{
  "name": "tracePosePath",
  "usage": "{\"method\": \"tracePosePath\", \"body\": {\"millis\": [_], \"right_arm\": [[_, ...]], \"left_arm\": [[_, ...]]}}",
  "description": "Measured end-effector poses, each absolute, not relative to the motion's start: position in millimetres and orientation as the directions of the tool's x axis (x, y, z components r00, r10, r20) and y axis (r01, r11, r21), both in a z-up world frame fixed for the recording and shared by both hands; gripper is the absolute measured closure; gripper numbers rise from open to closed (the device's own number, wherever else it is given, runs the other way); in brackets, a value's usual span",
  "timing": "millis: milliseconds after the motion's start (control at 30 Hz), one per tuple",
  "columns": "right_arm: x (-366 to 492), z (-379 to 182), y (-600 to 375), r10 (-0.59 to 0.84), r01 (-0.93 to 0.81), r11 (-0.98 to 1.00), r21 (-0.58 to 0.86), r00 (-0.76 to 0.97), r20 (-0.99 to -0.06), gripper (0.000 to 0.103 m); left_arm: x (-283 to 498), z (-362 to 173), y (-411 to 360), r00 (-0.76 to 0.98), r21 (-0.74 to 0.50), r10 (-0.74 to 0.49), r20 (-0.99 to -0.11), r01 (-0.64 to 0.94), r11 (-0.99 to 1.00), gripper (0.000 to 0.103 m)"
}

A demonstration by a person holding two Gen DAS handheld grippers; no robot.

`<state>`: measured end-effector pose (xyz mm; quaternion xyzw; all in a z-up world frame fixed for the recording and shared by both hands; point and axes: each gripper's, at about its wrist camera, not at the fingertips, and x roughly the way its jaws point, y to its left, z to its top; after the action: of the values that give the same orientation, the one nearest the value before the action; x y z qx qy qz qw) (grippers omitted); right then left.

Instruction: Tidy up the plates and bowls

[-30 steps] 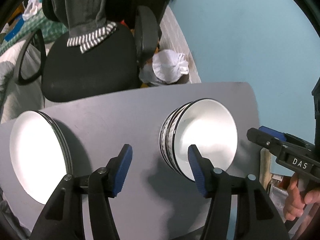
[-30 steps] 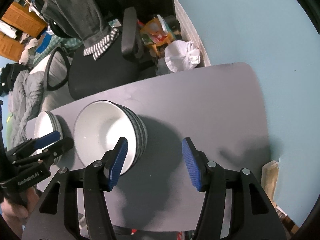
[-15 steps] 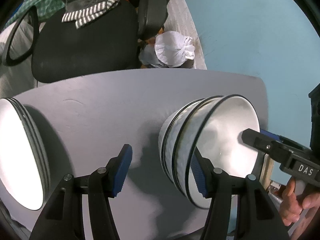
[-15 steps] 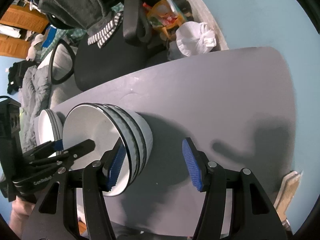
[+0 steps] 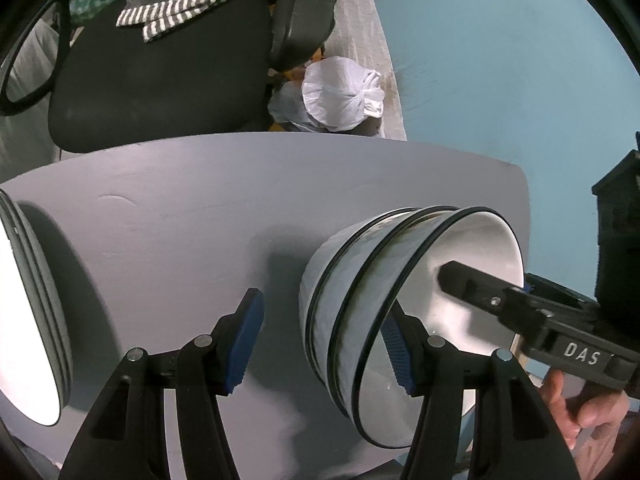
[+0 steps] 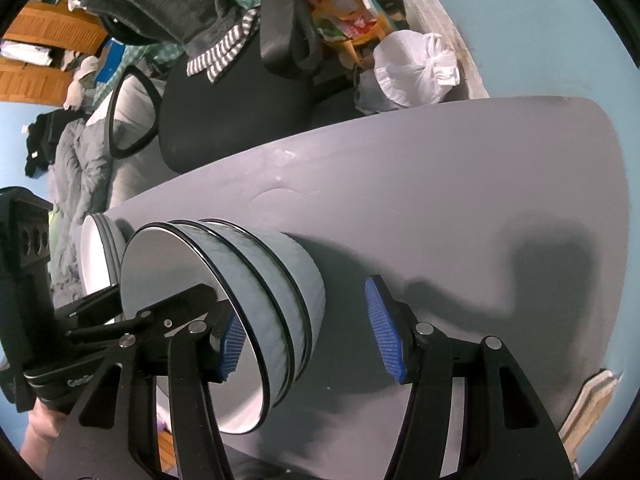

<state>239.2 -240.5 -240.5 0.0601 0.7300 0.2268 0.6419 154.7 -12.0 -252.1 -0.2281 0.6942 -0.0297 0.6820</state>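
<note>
Grey table (image 5: 168, 216). Bowl stack (image 5: 360, 304), three nested, near table's front edge.

Left wrist view: left gripper (image 5: 324, 340) jaws apart, straddling stack's near wall, one finger inside top bowl, no clamp visible. Plate stack (image 5: 28, 320) at far left, large. White bag (image 5: 340, 96) on floor beyond.

Right wrist view: right gripper (image 6: 308, 332) likewise apart, straddling opposite wall. Only here: orange packaging (image 6: 348, 20), wooden furniture (image 6: 44, 40).

Both grippers lower, jaws now straddling the bowl stack's (image 5: 352, 320) rim.
</note>
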Motion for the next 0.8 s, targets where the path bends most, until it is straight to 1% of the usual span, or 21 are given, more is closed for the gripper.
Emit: {"method": "tracePosePath", "body": {"millis": [33,100,167,200,267,300,400,467,567,800], "right_arm": [[238,-242,-239,0.378,-0.208,0.888,0.409,-0.175,-0.909,0.046],[238,-244,-237,0.377,-0.214,0.886,0.411,-0.183,-0.908,0.046],[236,-246,-235,0.375,-0.225,0.882,0.414,-0.197,-0.906,0.046],[235,-247,-235,0.377,-0.228,0.879,0.419,-0.205,-0.903,0.050],[234,-248,-233,0.404,-0.227,0.865,0.448,-0.214,-0.889,0.065],[234,-247,-233,0.418,-0.225,0.857,0.463,-0.221,-0.881,0.069],[235,-246,-231,0.410,-0.231,0.858,0.459,-0.228,-0.883,0.071],[235,-245,-230,0.405,-0.229,0.862,0.453,-0.229,-0.885,0.073],[234,-243,-230,0.408,-0.230,0.860,0.456,-0.227,-0.884,0.075],[224,-246,-225,0.415,-0.217,0.857,0.468,-0.250,-0.875,0.077]], "left_arm": [[154,-253,-11,0.033,-0.363,-0.370,-0.929,-0.281,0.888,0.044],[152,-255,-9,0.036,-0.395,-0.403,-0.914,-0.294,0.870,0.048],[152,-255,-9,0.042,-0.425,-0.434,-0.900,-0.300,0.854,0.058],[151,-255,-9,0.046,-0.433,-0.441,-0.896,-0.303,0.849,0.058],[151,-254,-9,0.051,-0.434,-0.440,-0.896,-0.297,0.850,0.060],[150,-254,-9,0.055,-0.434,-0.438,-0.897,-0.293,0.852,0.060],[148,-251,-7,0.068,-0.427,-0.426,-0.902,-0.286,0.858,0.068],[147,-249,-3,0.078,-0.423,-0.419,-0.905,-0.286,0.860,0.077],[145,-248,1,0.078,-0.418,-0.414,-0.907,-0.288,0.862,0.080],[133,-243,6,0.062,-0.361,-0.358,-0.932,-0.267,0.894,0.081]]}}
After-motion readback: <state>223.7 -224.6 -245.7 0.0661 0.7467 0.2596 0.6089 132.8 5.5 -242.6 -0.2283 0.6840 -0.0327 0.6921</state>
